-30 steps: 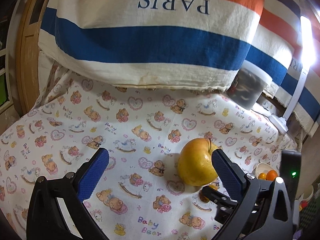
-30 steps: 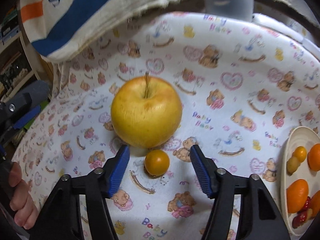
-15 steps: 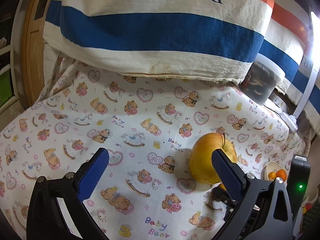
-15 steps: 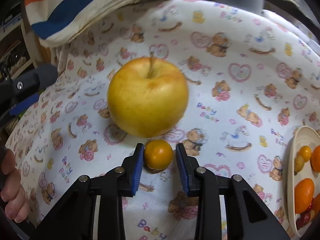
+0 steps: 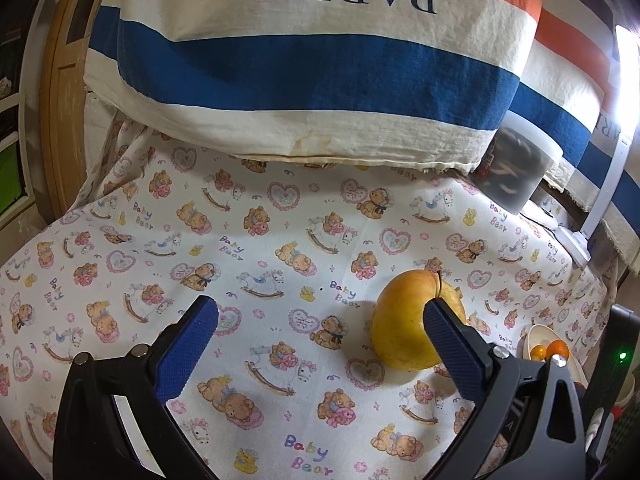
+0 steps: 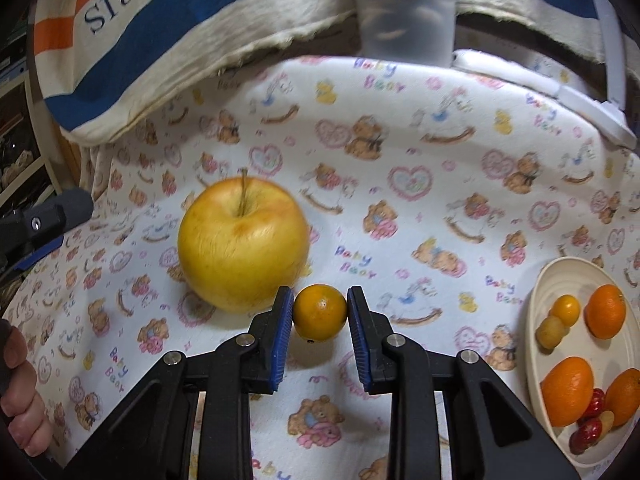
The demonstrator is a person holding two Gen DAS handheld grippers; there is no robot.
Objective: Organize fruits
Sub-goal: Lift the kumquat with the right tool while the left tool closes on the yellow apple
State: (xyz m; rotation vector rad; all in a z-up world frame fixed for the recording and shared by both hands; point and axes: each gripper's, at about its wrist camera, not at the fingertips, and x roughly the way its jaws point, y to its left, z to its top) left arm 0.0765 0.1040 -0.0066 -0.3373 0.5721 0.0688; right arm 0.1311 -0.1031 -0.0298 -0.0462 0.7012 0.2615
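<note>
A small orange fruit (image 6: 320, 314) sits pinched between the blue pads of my right gripper (image 6: 320, 300), which is shut on it just above the bear-print cloth. Right behind it and to the left stands a big yellow apple (image 6: 244, 244). A cream plate (image 6: 536, 300) at the right edge holds several orange, yellow and red fruits. In the left wrist view my left gripper (image 5: 320, 312) stands wide open with nothing between its fingers. The apple (image 5: 404, 332) lies just beyond its right fingertip, and the plate (image 5: 534, 334) peeks out further right.
A striped cloth (image 5: 312, 80) printed PARIS hangs over the table's far edge. A translucent plastic tub (image 6: 404, 12) and a white lamp stand (image 6: 592, 108) stand at the back right. A wooden frame (image 5: 64, 100) rises at the left. A hand (image 6: 16, 392) grips the left tool.
My right gripper's jaws closed from wide apart onto the small orange fruit and raised it a little beside the apple. The left gripper stayed open in the same spot.
</note>
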